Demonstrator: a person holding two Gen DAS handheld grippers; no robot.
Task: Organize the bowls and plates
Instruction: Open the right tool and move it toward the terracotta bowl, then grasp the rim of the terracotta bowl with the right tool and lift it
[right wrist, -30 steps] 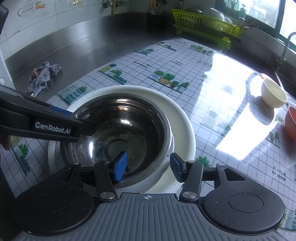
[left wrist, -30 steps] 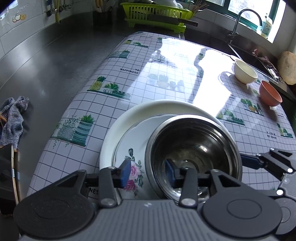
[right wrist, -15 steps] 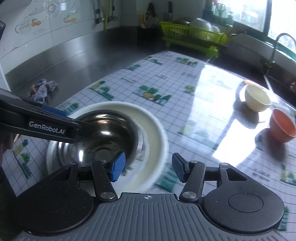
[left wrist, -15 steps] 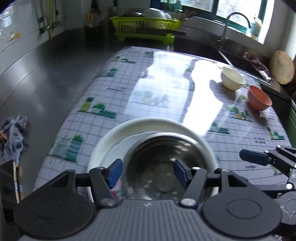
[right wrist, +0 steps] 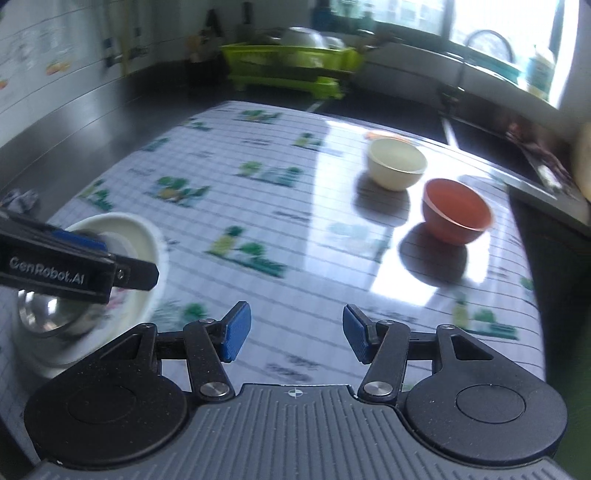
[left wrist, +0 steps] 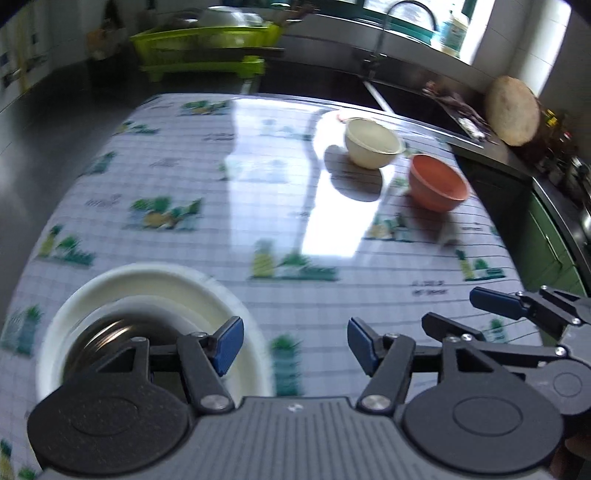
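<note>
A steel bowl (left wrist: 110, 341) sits in a stack of white plates (left wrist: 155, 288) at the near left of the cloth-covered table; the stack also shows in the right wrist view (right wrist: 140, 240) with the steel bowl (right wrist: 48, 317). A cream bowl (left wrist: 373, 142) and an orange bowl (left wrist: 437, 182) stand at the far right, the cream bowl (right wrist: 397, 164) and the orange bowl (right wrist: 456, 210) apart from each other. My left gripper (left wrist: 295, 345) is open and empty, just right of the stack. My right gripper (right wrist: 296, 338) is open and empty over bare cloth.
A green dish rack (left wrist: 203, 55) with dishes stands at the back. A sink and tap (left wrist: 402, 22) lie at the back right. A grey rag (right wrist: 20, 199) lies on the dark counter at the left. The table's right edge (right wrist: 532, 258) drops off.
Both grippers have pulled back from the steel bowl and swung right, toward the cream and orange bowls. The stack now lies at the left of both views.
</note>
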